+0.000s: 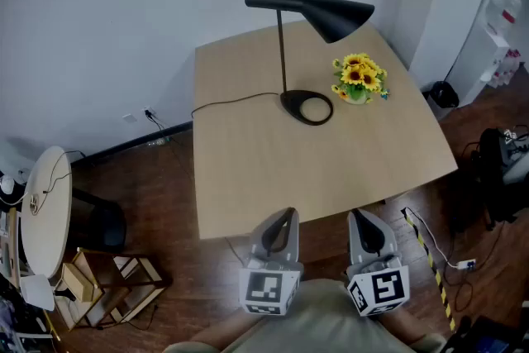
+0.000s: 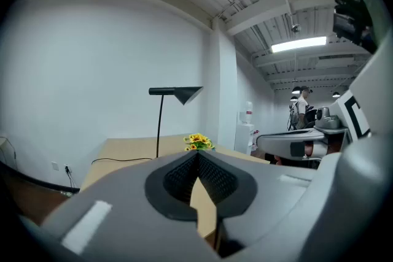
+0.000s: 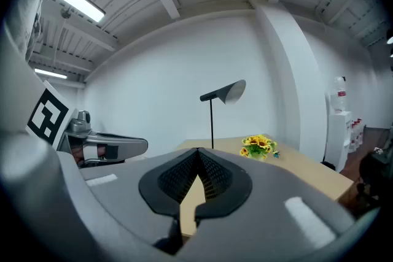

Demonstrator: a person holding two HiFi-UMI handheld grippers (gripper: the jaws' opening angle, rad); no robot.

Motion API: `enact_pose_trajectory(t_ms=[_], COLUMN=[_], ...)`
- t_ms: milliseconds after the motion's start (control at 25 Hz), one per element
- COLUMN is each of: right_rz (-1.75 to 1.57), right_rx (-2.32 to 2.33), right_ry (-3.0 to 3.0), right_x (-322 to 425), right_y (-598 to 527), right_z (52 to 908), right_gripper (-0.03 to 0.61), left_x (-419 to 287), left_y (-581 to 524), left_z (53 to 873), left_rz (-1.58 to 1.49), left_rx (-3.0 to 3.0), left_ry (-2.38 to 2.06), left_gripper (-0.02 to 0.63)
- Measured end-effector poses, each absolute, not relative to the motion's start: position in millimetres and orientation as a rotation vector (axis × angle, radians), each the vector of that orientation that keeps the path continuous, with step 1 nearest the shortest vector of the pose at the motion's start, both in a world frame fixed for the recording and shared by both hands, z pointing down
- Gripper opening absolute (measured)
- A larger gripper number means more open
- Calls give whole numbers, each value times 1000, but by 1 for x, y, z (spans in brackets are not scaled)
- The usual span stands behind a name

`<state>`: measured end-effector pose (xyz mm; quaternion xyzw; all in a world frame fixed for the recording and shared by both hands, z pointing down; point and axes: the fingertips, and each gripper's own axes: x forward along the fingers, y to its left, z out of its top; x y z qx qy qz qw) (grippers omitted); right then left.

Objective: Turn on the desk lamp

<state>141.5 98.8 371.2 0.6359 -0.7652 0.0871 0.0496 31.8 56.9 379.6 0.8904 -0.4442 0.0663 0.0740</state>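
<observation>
L gripper (image 1: 287,215) and R gripper (image 1: 360,216) are sitting side by side, just ahead of torso (image 1: 322,317), both pointing fwd. Jaws on each are pressing together at tips, nothing between.

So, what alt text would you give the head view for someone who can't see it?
A black desk lamp stands at the far side of a wooden table, with yellow flowers just right of its base. At the near edge, the left gripper and right gripper point toward it, both shut and empty.
</observation>
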Motion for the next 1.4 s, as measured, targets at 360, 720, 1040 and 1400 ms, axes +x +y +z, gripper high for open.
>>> enact_pose_trajectory(t_ms=[360,720,1040,1400], right_rz=[229,212,260,268], right_rx=[1962,1922,1890,1817], right_ry=[-2307,-2323,-2378,-2373], right_x=[87,60,61,69], right_y=[42,3,-55,-133], right_z=[365,366,379,398], right_gripper=[0,0,0,-2], left_x=[-22,-59,-71,-53], left_y=[0,-35,-83,-158], left_z=[379,383,383,388], left_rz=[168,156,159,200], left_rx=[2677,2631,2588,2574], left_ry=[-1319,-1388,-1494,-1526], left_gripper=[-2,-2,-2,-2])
